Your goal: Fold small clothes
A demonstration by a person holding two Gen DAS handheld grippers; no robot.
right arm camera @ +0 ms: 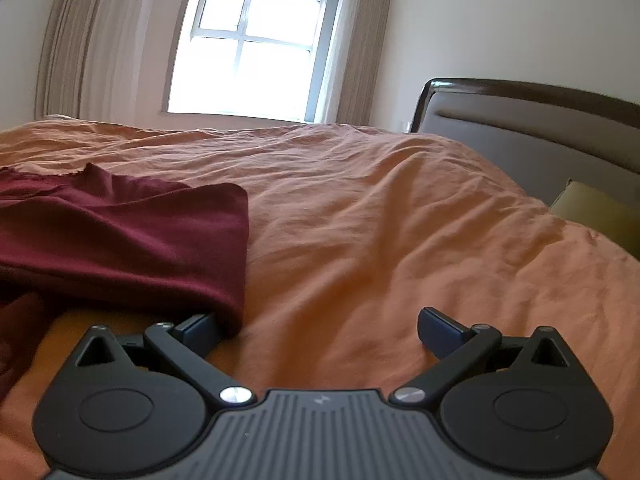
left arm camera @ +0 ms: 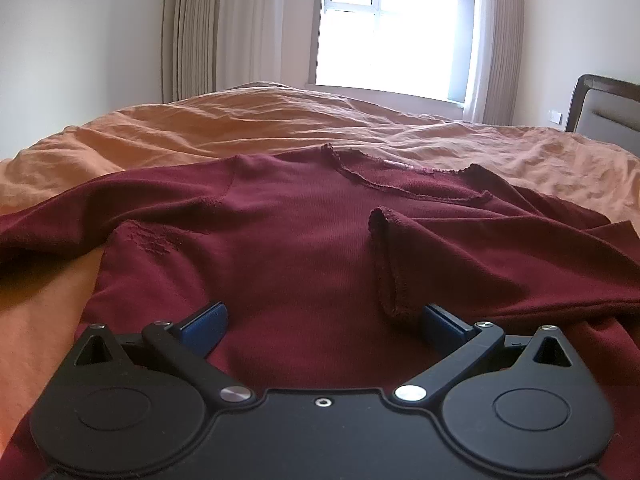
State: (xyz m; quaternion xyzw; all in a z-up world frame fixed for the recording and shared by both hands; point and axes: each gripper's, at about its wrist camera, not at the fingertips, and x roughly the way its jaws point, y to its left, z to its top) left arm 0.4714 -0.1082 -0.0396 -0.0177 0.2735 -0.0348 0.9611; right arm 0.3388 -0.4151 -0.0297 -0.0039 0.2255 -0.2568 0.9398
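Observation:
A dark red long-sleeved top (left arm camera: 288,232) lies spread on the orange bedspread (left arm camera: 224,124), neckline toward the window. Its right sleeve is folded across the body, with the cuff (left arm camera: 390,264) lying near my left gripper's right finger. My left gripper (left arm camera: 322,326) hovers low over the top's lower body, open, with only flat cloth between its blue pads. In the right wrist view the top's folded right side (right arm camera: 132,240) lies at the left. My right gripper (right arm camera: 316,330) is open over bare bedspread (right arm camera: 380,220), and its left finger (right arm camera: 198,330) touches the cloth's edge.
A brown padded headboard (right arm camera: 532,128) with a yellow-green pillow (right arm camera: 596,212) beside it stands at the right. Beyond the bed are a bright window (right arm camera: 248,52), beige curtains (left arm camera: 200,28) and white walls. Wide rumpled bedspread extends right of the top.

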